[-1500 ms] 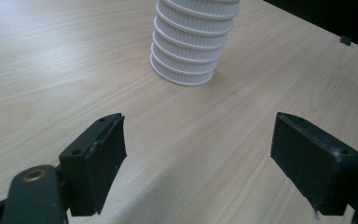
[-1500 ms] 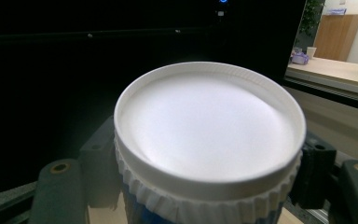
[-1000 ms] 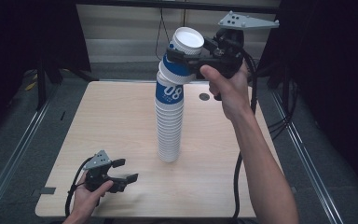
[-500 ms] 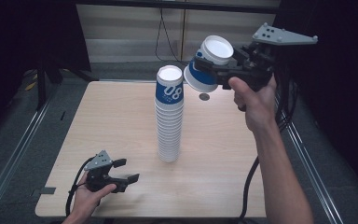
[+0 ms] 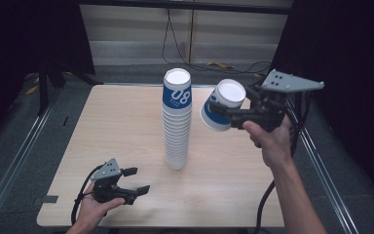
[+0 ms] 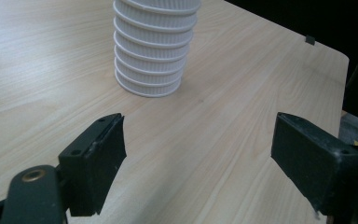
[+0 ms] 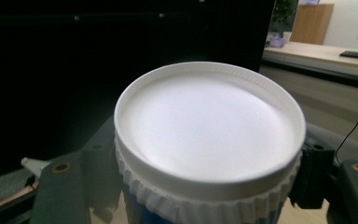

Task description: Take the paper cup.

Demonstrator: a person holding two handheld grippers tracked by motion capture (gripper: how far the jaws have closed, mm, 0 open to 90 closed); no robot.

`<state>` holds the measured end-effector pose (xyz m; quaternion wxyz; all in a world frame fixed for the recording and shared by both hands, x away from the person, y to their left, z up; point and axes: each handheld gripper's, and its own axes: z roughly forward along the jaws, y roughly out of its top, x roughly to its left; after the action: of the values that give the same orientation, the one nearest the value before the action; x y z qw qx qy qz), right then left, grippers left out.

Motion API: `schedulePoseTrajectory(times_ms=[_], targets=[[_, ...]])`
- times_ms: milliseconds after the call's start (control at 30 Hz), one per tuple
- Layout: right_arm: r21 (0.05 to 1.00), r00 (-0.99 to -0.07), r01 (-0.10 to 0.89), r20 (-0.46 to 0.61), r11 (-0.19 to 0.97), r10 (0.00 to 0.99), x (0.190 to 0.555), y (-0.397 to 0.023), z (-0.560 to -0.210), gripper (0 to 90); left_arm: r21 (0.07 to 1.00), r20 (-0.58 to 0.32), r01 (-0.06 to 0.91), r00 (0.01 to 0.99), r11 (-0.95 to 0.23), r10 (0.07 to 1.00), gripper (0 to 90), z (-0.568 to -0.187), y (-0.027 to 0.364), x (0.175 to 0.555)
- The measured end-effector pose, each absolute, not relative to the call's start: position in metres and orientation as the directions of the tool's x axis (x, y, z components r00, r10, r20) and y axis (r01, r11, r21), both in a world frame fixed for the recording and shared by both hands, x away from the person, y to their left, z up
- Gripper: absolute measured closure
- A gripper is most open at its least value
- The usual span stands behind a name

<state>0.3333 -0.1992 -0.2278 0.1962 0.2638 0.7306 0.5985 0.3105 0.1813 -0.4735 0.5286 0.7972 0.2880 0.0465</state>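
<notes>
Cup (image 5: 222, 105) — clamped, tilted, in the right claw (image 5: 224, 108) beside the stack (image 5: 177, 122) — left claw (image 5: 135, 180) apart.

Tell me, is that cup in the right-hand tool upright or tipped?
Tipped. In the high view the cup leans in the right tool, its white base angled toward the stack, off the table.

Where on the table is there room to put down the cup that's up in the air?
Most of the table is bare. The held cup hangs above the open patch right of the cup stack, and that is nearest. The far left, behind the left gripper, is bare too. Only the middle, around the stack, is taken.
</notes>
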Motion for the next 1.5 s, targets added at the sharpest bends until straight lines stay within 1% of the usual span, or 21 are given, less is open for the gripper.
schedulePoseTrajectory(times_ms=[200, 233, 300, 367, 500, 567, 633, 733, 800, 967, 1067, 1133, 1200, 1267, 1333, 1500], targets=[[0.968, -0.805, 0.183, 0.048, 0.171, 0.591, 0.332, -0.189, -0.253, 28.1, 0.870, -0.235, 0.406, 0.841, -0.280, 0.487, 17.3, -0.472, 0.174, 0.313], [0.965, -0.815, 0.194, 0.056, 0.179, 0.577, 0.333, -0.186, -0.263, 28.2, 0.872, -0.245, 0.407, 0.843, -0.271, 0.479, 15.2, -0.471, 0.173, 0.313], [0.964, -0.821, 0.198, 0.062, 0.180, 0.567, 0.333, -0.185, -0.268, 28.1, 0.880, -0.269, 0.403, 0.858, -0.250, 0.437, 15.7, -0.469, 0.172, 0.314], [0.961, -0.828, 0.211, 0.080, 0.177, 0.555, 0.333, -0.183, -0.281, 28.2, 0.883, -0.244, 0.389, 0.859, -0.263, 0.451, 15.6, -0.465, 0.169, 0.314], [0.959, -0.828, 0.220, 0.085, 0.181, 0.555, 0.332, -0.182, -0.291, 28.2, 0.884, -0.233, 0.377, 0.867, -0.275, 0.440, 15.6, -0.455, 0.159, 0.318], [0.959, -0.834, 0.225, 0.098, 0.173, 0.542, 0.330, -0.181, -0.297, 28.2, 0.885, -0.234, 0.371, 0.876, -0.280, 0.421, 15.7, -0.451, 0.155, 0.320], [0.954, -0.843, 0.236, 0.105, 0.185, 0.528, 0.327, -0.179, -0.306, 28.2, 0.887, -0.197, 0.342, 0.888, -0.309, 0.417, 16.0, -0.446, 0.147, 0.321], [0.954, -0.846, 0.241, 0.116, 0.179, 0.520, 0.326, -0.179, -0.311, 28.3, 0.891, -0.176, 0.316, 0.903, -0.326, 0.392, 18.5, -0.440, 0.138, 0.323], [0.954, -0.845, 0.253, 0.137, 0.161, 0.517, 0.325, -0.180, -0.317, 28.5, 0.892, -0.184, 0.314, 0.909, -0.325, 0.374, 18.6, -0.436, 0.132, 0.325], [0.949, -0.863, 0.270, 0.164, 0.161, 0.477, 0.325, -0.178, -0.335, 28.5, 0.897, -0.191, 0.309, 0.916, -0.317, 0.352, 17.9, -0.434, 0.122, 0.327], [0.936, -0.866, 0.303, 0.191, 0.182, 0.462, 0.326, -0.172, -0.346, 28.4, 0.910, -0.197, 0.295, 0.926, -0.290, 0.323, 15.6, -0.433, 0.118, 0.326], [0.930, -0.870, 0.319, 0.211, 0.182, 0.447, 0.326, -0.169, -0.355, 28.3, 0.904, -0.180, 0.281, 0.933, -0.322, 0.311, 15.6, -0.433, 0.114, 0.324], [0.924, -0.872, 0.331, 0.222, 0.192, 0.437, 0.326, -0.164, -0.364, 28.3, 0.910, -0.179, 0.272, 0.939, -0.314, 0.294, 15.6, -0.433, 0.112, 0.321], [0.924, -0.878, 0.331, 0.226, 0.193, 0.423, 0.326, -0.161, -0.369, 28.4, 0.905, -0.169, 0.260, 0.946, -0.336, 0.278, 15.6, -0.434, 0.110, 0.319], [0.922, -0.884, 0.332, 0.231, 0.198, 0.407, 0.326, -0.158, -0.373, 28.3, 0.908, -0.169, 0.256, 0.948, -0.332, 0.269, 15.6, -0.436, 0.109, 0.317], [0.923, -0.879, 0.331, 0.226, 0.195, 0.419, 0.326, -0.155, -0.377, 28.5, 0.903, -0.186, 0.266, 0.950, -0.337, 0.250, 15.6, -0.438, 0.111, 0.317]])
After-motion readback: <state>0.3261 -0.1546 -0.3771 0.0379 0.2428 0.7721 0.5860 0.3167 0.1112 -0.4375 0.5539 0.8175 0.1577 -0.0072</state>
